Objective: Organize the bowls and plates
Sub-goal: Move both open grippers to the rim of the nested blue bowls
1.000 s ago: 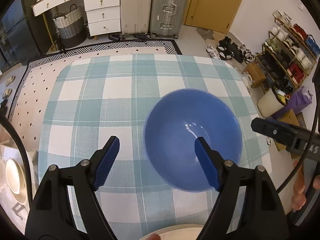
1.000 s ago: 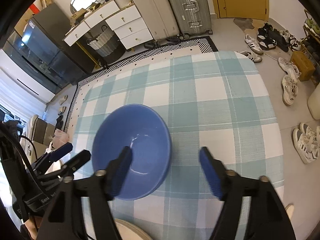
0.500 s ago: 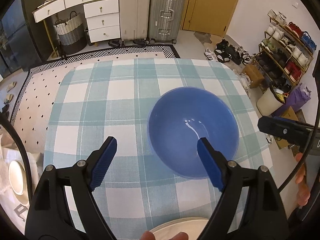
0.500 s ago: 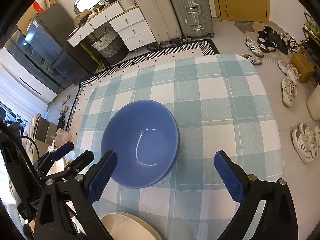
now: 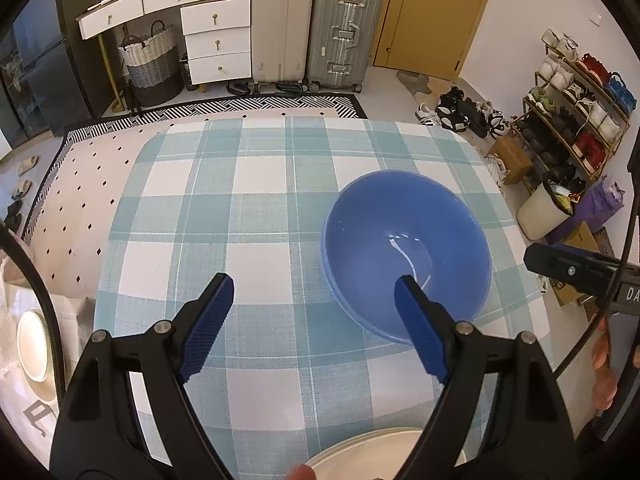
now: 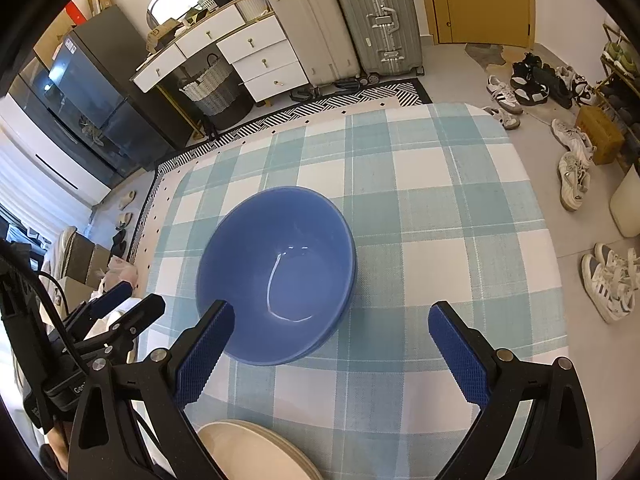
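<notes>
Nearest the cameras: cream plates (image 6: 256, 450), stacked by the look of the rim, at the near table edge, partly cut off by the frame. A knock from either tool's frame could push them off; little margin is left there.

Left gripper (image 5: 308, 328): jaws spread wide, nothing held. Its right pad is seen over the near rim of the blue bowl (image 5: 406, 256); contact or just above can't be told.

Right gripper (image 6: 332, 354): also wide open, empty, left pad by the bowl's near-left rim, right pad well clear over the checked cloth (image 6: 460, 208).

Bowl is sat upright mid-table, w/ what looks like a 2nd rim under it, so prob. nested. Risks judged: glazed rim could slip if pinched by one pad; only the top bowl might be lifted; cloth could be dragged w/ it.

Beyond, a bare stretch of cloth up to the far edge.
</notes>
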